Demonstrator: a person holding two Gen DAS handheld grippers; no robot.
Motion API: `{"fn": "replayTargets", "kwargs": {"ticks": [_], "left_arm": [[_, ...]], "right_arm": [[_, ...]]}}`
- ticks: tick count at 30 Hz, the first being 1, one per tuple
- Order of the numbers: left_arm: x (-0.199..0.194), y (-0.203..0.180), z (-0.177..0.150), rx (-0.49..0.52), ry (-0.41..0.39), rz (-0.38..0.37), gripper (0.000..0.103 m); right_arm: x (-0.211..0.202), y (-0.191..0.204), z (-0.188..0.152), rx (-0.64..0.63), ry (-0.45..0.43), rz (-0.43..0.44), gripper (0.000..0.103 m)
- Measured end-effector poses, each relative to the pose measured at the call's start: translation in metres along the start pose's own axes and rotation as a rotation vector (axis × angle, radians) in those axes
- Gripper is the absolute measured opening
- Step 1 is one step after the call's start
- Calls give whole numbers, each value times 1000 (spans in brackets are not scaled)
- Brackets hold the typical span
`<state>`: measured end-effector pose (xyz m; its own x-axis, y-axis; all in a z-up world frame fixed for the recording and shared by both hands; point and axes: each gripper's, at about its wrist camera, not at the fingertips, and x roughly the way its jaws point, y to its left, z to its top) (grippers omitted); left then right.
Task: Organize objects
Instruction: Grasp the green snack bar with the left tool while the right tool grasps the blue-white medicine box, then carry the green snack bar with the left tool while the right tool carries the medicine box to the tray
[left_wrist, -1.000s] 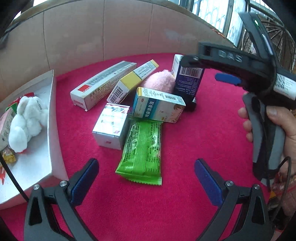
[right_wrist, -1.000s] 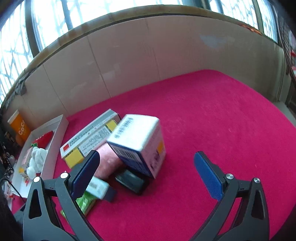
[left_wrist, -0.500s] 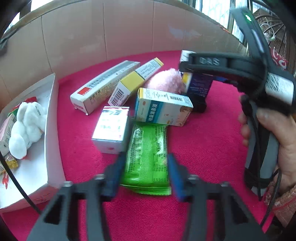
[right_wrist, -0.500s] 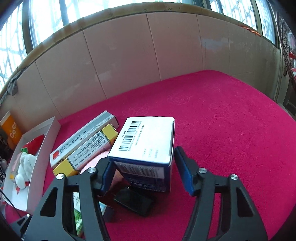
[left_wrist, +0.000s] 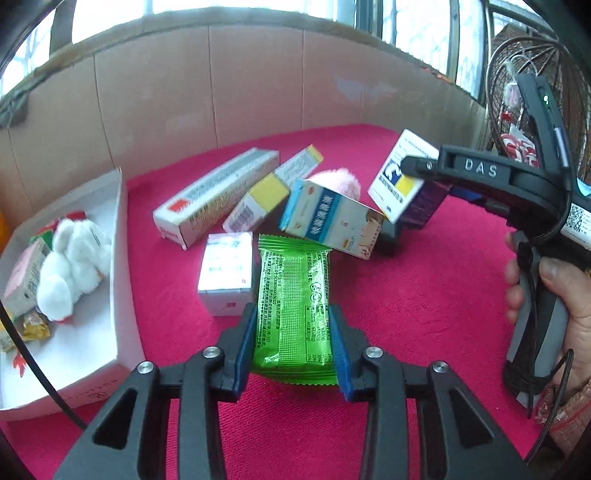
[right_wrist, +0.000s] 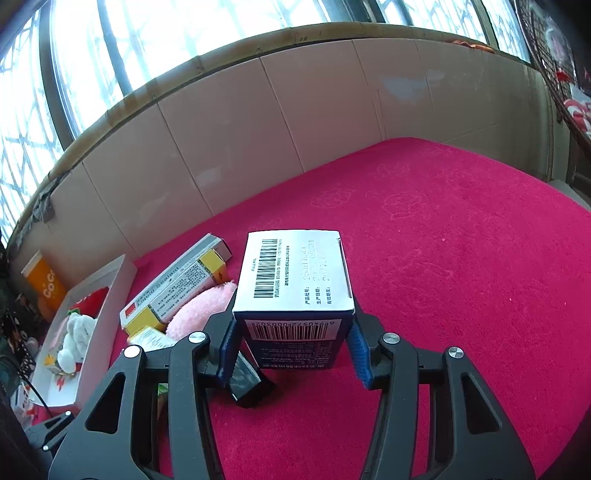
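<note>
**Two grips taken at once, each with its own way to slip**

The left gripper (left_wrist: 293, 341) had just closed its jaws on the green snack packet (left_wrist: 293, 295), blue pads pressing the packet's two long edges near its near end. The packet lay flat on the red cloth (left_wrist: 424, 306), its long axis running straight away from the camera, far end tucked under the tilted blue-and-white box (left_wrist: 328, 221) and its left edge beside the small white box (left_wrist: 226, 273). The soft wrapper looked likely to buckle under the squeeze; lifted, it could drag the tilted box over or sag from the pads.

The right gripper (right_wrist: 291, 345) had likewise just been closing, and its pads held the dark blue medicine box (right_wrist: 293, 295) by its two side faces, low on the box. In the right wrist view the box stood roughly upright with its white barcoded top facing up; in the left wrist view it leaned toward the pile, so its long axis seemed tipped rather than truly vertical, though the fisheye makes that hard to judge. A low hold on a tall box could let it pivot between the pads. It could also knock the black object (right_wrist: 247, 384) beside its base or the pink plush (right_wrist: 201, 308) behind it.

The white tray (left_wrist: 118, 266), already holding a white plush toy (left_wrist: 74, 266), sat to the left, and its near wall could catch a low-carried packet.
</note>
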<state>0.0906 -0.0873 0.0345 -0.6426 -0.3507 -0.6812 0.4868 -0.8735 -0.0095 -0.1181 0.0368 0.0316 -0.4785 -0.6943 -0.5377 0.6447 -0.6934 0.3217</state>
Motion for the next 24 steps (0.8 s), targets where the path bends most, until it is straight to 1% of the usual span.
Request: {"fn": "replayTargets", "kwargs": {"ticks": [3, 7, 10, 16, 24], "left_arm": [[4, -7, 9, -9, -51, 13, 37], [-5, -9, 12, -26, -106, 35, 37], [-11, -10, 12, -28, -140, 46, 37], [-19, -10, 8, -34, -180, 69, 37], [-24, -8, 7, -48, -204, 67, 37]], "right_arm": [[-13, -5, -2, 11, -20, 16, 50], [-32, -9, -3, 10, -45, 28, 50], [-40, -10, -3, 11, -47, 35, 50], [-48, -1, -7, -5, -42, 65, 50], [-59, 19, -10, -67, -61, 96, 50]]}}
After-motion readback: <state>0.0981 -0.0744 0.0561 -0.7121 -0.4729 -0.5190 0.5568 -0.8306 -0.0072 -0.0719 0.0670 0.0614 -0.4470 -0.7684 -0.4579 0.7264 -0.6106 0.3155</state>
